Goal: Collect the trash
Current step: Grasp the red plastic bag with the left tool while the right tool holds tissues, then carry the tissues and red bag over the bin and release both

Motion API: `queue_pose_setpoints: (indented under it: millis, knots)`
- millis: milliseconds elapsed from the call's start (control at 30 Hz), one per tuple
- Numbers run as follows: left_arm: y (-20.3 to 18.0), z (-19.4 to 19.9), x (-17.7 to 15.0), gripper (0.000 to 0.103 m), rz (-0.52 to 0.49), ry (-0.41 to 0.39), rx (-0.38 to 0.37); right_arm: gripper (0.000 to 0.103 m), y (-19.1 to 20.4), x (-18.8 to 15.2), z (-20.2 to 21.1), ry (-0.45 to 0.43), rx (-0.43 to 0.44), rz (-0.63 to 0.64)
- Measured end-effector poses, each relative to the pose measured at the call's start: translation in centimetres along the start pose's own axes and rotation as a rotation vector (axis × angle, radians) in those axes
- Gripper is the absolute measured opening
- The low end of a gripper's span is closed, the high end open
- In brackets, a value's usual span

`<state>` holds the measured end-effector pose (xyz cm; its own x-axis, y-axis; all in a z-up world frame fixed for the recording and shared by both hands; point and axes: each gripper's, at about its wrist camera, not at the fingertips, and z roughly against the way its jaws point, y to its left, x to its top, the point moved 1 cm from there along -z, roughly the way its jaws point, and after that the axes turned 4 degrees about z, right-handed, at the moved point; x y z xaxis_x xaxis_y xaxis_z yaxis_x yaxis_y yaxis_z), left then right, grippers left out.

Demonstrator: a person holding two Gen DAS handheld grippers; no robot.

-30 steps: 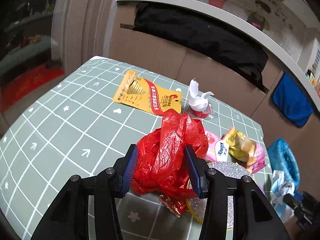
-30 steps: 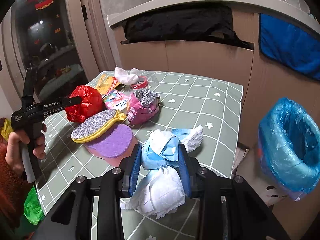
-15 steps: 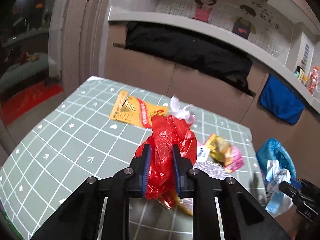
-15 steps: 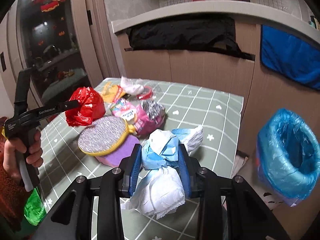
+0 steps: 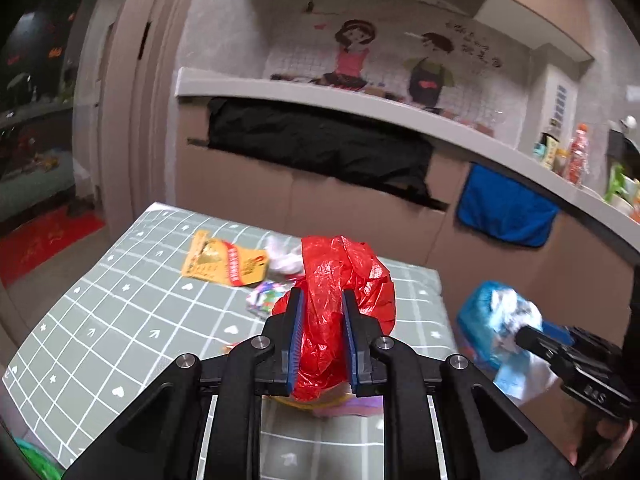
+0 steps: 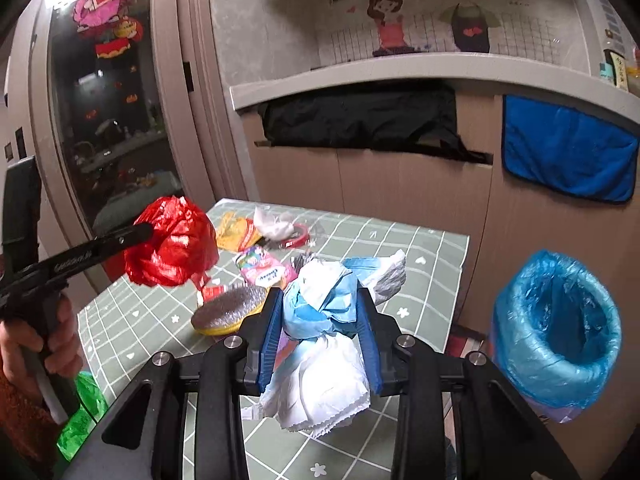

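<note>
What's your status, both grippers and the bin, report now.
Left gripper clamped on red bag. Right gripper holding tissue wad. Bin open, unobstructed.

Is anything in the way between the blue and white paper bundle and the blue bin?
Nothing visible. The right gripper holds the paper bundle above the table's edge, and only open air shows between it and the blue-lined bin beside the table.

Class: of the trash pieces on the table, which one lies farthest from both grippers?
The yellow packet, flat at the table's far end, beyond the pink wrapper and round scourer.
</note>
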<state>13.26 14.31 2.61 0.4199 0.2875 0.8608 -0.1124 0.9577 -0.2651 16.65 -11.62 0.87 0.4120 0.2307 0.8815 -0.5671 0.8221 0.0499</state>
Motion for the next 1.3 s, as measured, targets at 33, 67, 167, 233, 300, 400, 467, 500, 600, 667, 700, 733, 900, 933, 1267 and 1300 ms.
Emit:
queue_pose_setpoints:
  millis: [33, 67, 167, 233, 300, 400, 467, 500, 600, 667, 700, 733, 900, 933, 1267, 1300]
  knots:
    - [-0.7, 0.5, -0.2, 0.019, -0.009, -0.007, -0.007, 0.033, -0.1, 0.2, 0.4, -0.01, -0.004, 0.004]
    - [-1.5, 0.9, -0.5, 0.019, -0.018, -0.015, -0.014, 0.033, -0.1, 0.3, 0.8, -0.021, -0.01, 0.008]
    - [-3.5, 2.1, -1.2, 0.019, -0.044, -0.03, -0.032, 0.033, -0.3, 0.8, 2.1, -0.05, -0.021, 0.017]
    - [-4.4, 2.5, -1.4, 0.019, -0.052, -0.032, -0.045, 0.033, -0.5, 0.9, 2.9, -0.064, -0.029, 0.021]
    - [-5.5, 3.0, -1.4, 0.019, -0.066, -0.039, -0.062, 0.033, -0.9, 1.0, 4.1, -0.085, -0.043, 0.024]
    - [-7.4, 3.6, -1.3, 0.019, -0.095, -0.06, -0.074, 0.033, -1.6, 1.1, 5.5, -0.111, -0.075, 0.03]
    - [-8.8, 3.6, -1.2, 0.019, -0.114, -0.064, -0.087, 0.033, -2.4, 1.2, 6.4, -0.128, -0.096, 0.026]
    - [-9.4, 3.5, -1.3, 0.019, -0.119, -0.063, -0.095, 0.033, -2.9, 1.3, 6.8, -0.134, -0.103, 0.023]
    - [-11.6, 2.6, -1.5, 0.019, -0.132, -0.045, -0.129, 0.033, -4.7, 1.5, 8.2, -0.156, -0.14, 0.013]
    - [-13.3, 1.6, -1.6, 0.019, -0.152, -0.033, -0.149, 0.033, -6.3, 1.6, 8.9, -0.166, -0.169, 0.003]
    - [-14.2, 1.1, -1.6, 0.019, -0.166, -0.026, -0.16, 0.033, -7.2, 1.5, 9.2, -0.169, -0.185, -0.002]
    - [-15.5, 0.3, -1.5, 0.019, -0.183, -0.017, -0.173, 0.033, -8.3, 1.5, 9.4, -0.173, -0.203, -0.01]
    - [-20.2, -3.2, -0.7, 0.019, -0.24, -0.003, -0.23, 0.033, -13.0, 1.0, 10.0, -0.184, -0.275, -0.064]
    - [-21.2, -4.0, -0.6, 0.019, -0.25, -0.001, -0.241, 0.033, -14.1, 0.9, 10.0, -0.185, -0.296, -0.071]
    - [-29.2, -12.4, -1.3, 0.01, -0.313, 0.087, -0.349, 0.033, -24.1, -0.8, 9.0, -0.155, -0.397, -0.225]
    - [-29.5, -12.9, -1.2, 0.008, -0.312, 0.093, -0.355, 0.033, -24.9, -0.9, 8.8, -0.151, -0.4, -0.241]
